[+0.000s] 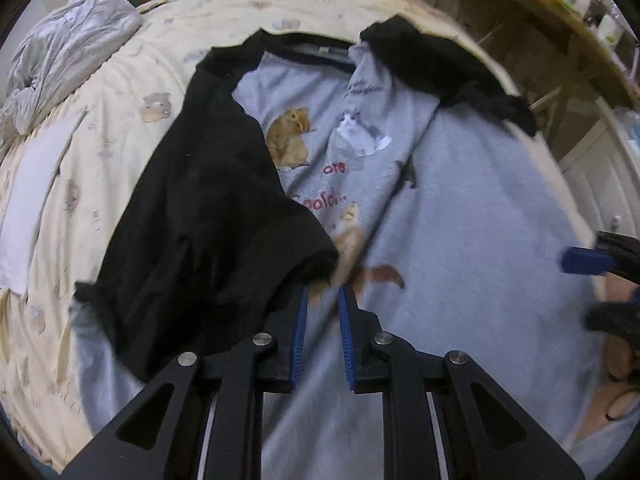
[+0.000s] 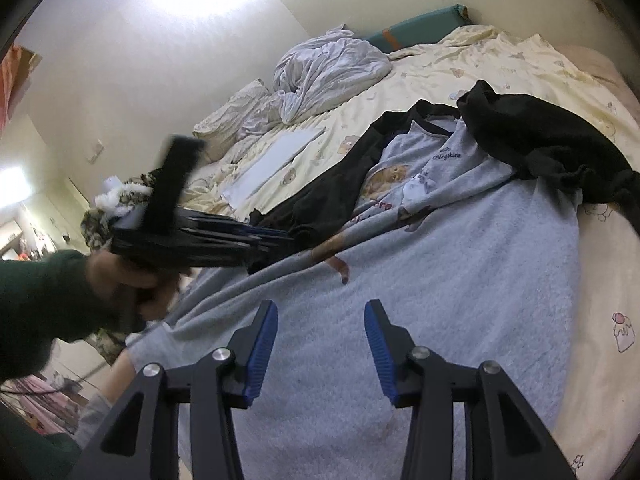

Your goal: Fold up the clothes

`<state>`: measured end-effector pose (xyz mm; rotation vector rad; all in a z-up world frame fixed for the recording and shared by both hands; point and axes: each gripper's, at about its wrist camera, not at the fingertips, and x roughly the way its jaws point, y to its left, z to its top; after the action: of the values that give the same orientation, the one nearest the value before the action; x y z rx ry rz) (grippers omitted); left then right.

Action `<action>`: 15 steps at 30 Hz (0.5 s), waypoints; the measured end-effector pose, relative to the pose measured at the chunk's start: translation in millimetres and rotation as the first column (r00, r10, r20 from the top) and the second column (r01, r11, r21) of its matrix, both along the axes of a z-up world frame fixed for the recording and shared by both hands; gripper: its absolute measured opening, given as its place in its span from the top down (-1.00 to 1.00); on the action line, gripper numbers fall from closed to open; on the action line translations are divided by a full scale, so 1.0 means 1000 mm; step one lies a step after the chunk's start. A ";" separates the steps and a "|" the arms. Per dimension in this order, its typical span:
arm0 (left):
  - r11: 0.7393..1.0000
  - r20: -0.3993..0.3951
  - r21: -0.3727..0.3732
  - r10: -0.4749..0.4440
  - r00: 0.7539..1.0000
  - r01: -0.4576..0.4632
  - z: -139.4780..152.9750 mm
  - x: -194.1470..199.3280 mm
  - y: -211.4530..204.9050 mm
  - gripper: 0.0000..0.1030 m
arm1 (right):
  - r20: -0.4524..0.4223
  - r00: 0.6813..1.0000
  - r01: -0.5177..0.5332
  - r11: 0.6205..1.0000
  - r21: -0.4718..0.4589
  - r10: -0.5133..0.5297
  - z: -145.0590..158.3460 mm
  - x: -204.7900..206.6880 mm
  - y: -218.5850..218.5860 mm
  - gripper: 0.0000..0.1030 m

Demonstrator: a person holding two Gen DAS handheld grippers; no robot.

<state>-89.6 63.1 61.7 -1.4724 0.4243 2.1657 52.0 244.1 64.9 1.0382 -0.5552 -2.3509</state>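
Left wrist view: grey cotton raglan T-shirt with black sleeves and cat prints (image 1: 460, 208) lies on the cream, bear-patterned bedsheet (image 1: 120, 92), collar at the far end, hem nearest the camera. Right side panel is already folded in over the chest, plain grey back showing, with the right black sleeve (image 1: 440, 64) flopped out at the far right. Left black sleeve (image 1: 208, 208) is brought in over the print, its cuff just at the left gripper (image 1: 323, 300); the blue pads sit close together, but motion blur leaves me unable to tell whether cloth is pinched between them. Right wrist view: right gripper (image 2: 321, 322) hovers over the plain grey panel, jaws parted and empty, nothing between them. Person's hand (image 2: 132, 276) in a dark green sleeve holds the left tool over the shirt's left side. Judged progress: roughly midway, side folds mostly in, right sleeve untidy, lengthwise hem-to-collar fold not yet done. Crumpled grey-white cloth (image 2: 328, 72) at far end looks unfolded too.
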 end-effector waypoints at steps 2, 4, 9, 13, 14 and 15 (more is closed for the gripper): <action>1.000 -0.009 -0.003 -0.009 1.000 0.009 -0.008 -0.007 0.004 0.65 | 0.013 1.000 0.006 1.000 -0.024 -0.006 -0.001 -0.004 0.004 0.11; 1.000 -0.020 0.002 -0.028 0.999 0.028 -0.012 -0.011 0.008 0.60 | 0.031 0.999 0.014 0.999 -0.042 -0.013 -0.003 -0.008 0.007 0.11; 0.998 -0.099 -0.017 -0.064 0.993 0.062 -0.001 -0.006 0.012 0.52 | 0.076 0.997 0.041 0.993 -0.109 -0.033 -0.010 -0.018 0.018 0.10; 0.996 -0.128 -0.009 -0.089 0.988 0.088 0.015 0.002 0.012 0.51 | 0.128 0.990 0.079 0.982 -0.170 -0.057 -0.020 -0.026 0.030 0.10; 0.995 -0.122 0.002 -0.098 0.988 0.099 0.019 0.005 0.012 0.50 | 0.145 0.987 0.091 0.978 -0.189 -0.064 -0.023 -0.027 0.034 0.10; 0.994 -0.119 0.009 -0.109 0.987 0.110 0.022 0.008 0.012 0.43 | 0.162 0.984 0.105 0.973 -0.207 -0.072 -0.026 -0.029 0.037 0.10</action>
<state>-82.0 75.2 83.9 -1.2863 0.5165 2.1701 23.4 281.5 39.0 1.1187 -0.9108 -2.2363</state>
